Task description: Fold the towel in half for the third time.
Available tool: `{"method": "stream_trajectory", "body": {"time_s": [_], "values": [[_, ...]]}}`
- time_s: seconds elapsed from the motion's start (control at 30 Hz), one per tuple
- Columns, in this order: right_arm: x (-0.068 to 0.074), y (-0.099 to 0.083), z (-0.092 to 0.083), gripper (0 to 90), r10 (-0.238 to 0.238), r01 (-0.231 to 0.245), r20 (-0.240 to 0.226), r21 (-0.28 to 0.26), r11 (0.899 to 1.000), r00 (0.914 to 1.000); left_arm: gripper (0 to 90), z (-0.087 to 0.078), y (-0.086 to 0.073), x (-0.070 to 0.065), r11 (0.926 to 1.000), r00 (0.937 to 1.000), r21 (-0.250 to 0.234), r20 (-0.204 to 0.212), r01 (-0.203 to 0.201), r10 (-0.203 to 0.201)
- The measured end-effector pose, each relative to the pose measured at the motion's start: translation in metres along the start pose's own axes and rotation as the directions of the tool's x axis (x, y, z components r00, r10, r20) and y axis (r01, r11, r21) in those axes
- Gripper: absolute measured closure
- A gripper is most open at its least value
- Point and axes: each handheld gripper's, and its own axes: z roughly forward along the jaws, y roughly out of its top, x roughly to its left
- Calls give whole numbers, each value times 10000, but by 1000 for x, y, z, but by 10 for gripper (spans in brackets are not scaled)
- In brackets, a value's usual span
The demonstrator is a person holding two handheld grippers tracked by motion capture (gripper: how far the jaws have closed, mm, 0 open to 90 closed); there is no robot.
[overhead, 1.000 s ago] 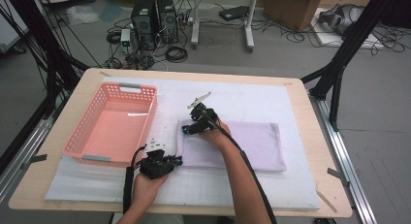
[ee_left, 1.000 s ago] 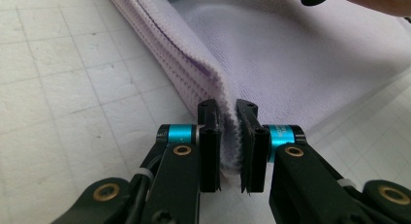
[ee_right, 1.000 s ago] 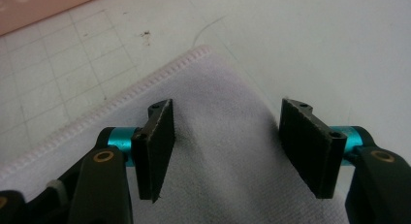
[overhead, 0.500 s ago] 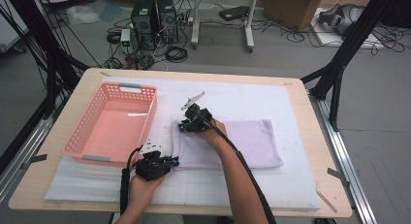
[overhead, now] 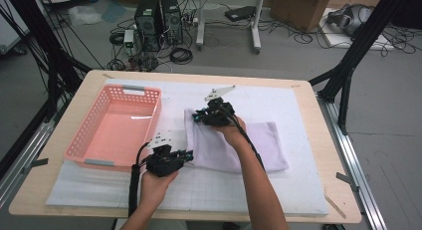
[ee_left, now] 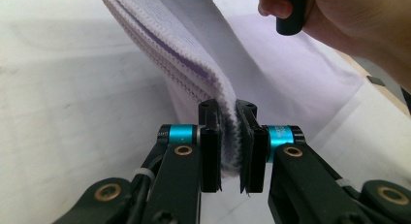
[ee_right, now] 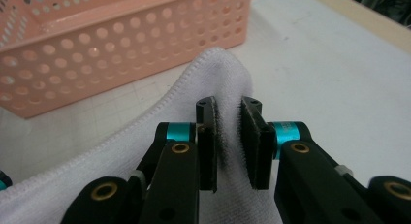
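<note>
Beside the bare pink basket [overhead: 117,128], each hand-held gripper [overhead: 188,155] [overhead: 198,116] clenched on the towel [overhead: 249,145].

Folded lilac towel [overhead: 234,143], left edge lifted

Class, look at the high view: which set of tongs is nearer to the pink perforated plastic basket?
Left. The left tongs sit just off the pink perforated plastic basket at its near right corner; the right tongs are farther out past its right wall.
</note>
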Motion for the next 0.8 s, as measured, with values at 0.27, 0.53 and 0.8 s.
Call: {"method": "stream_trajectory", "body": {"time_s": [0.27,0.53,0.8], "values": [[-22,-16,-43,780,416,-382,599,-567,9977,9973,813,29,20,-21,9993,9973,229,679,-286,270],[-40,-39,-75,776,780,-699,948,-858,9939,9924,812,56,34,-47,9974,9909,512,1265,-516,448],[-50,-55,-98,774,1106,-989,1215,-981,9902,9864,812,77,41,-66,9930,9859,823,1512,-853,721]]}}
